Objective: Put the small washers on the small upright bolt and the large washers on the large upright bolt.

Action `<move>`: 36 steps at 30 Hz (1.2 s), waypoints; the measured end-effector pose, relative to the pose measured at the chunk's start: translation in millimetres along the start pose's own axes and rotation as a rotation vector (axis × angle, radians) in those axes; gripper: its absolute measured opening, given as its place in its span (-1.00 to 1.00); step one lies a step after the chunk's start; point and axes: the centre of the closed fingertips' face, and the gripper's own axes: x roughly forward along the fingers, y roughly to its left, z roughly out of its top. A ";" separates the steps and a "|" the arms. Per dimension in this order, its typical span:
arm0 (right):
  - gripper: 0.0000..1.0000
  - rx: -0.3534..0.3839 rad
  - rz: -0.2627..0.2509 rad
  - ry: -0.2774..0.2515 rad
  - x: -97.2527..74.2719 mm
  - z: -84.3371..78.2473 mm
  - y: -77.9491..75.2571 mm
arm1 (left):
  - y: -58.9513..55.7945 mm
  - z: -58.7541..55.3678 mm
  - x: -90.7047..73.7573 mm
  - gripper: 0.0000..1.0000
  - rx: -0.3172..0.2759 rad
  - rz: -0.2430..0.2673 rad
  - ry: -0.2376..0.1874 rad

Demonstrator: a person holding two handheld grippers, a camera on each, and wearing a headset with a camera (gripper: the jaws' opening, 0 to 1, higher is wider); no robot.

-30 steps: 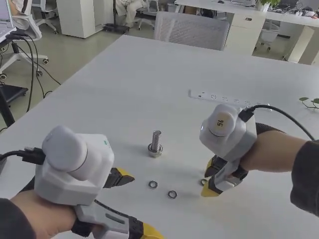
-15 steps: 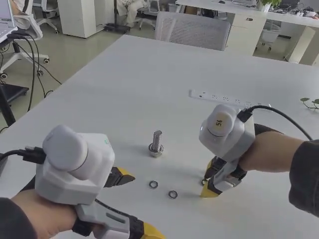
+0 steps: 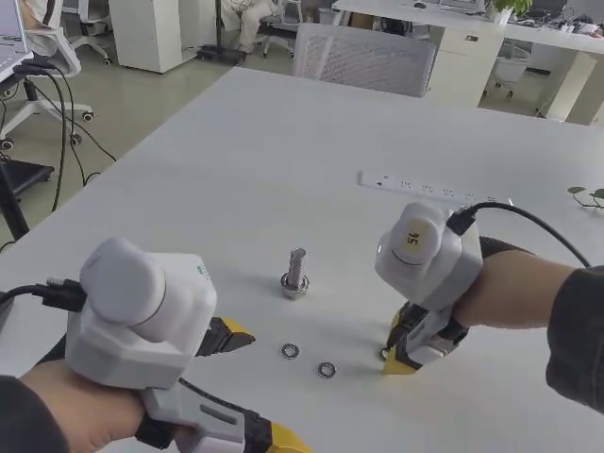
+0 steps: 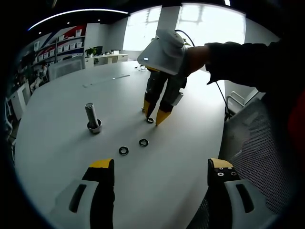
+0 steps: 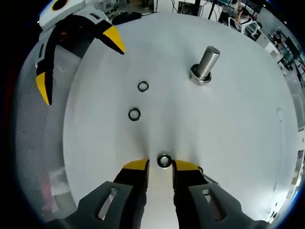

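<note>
Tips down on the table (image 3: 283, 142), the right gripper (image 4: 154, 114) holds its jaws narrowly apart astride a washer (image 5: 164, 161), seemingly to pinch it for the upright bolt (image 3: 296, 272), farther left. The left gripper (image 4: 159, 164) hovers near, jaws wide apart, short of two more washers (image 3: 290, 350).

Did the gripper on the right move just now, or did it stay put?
Yes, a little. Against the upright bolt, which kept its place in the head view, the right gripper has sunk slightly lower toward the table.

Bright, even light; soft shadows; fisheye-warped edges
</note>
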 end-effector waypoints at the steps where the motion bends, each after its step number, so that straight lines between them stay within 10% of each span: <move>1: -0.60 -0.001 0.004 0.002 0.0 0.3 0.9 | -0.1 -0.2 0.0 0.59 0.000 0.000 0.001; 36: -0.70 -0.083 0.001 0.041 0.1 3.3 6.8 | 0.6 1.1 -2.3 0.59 -0.001 0.000 -0.006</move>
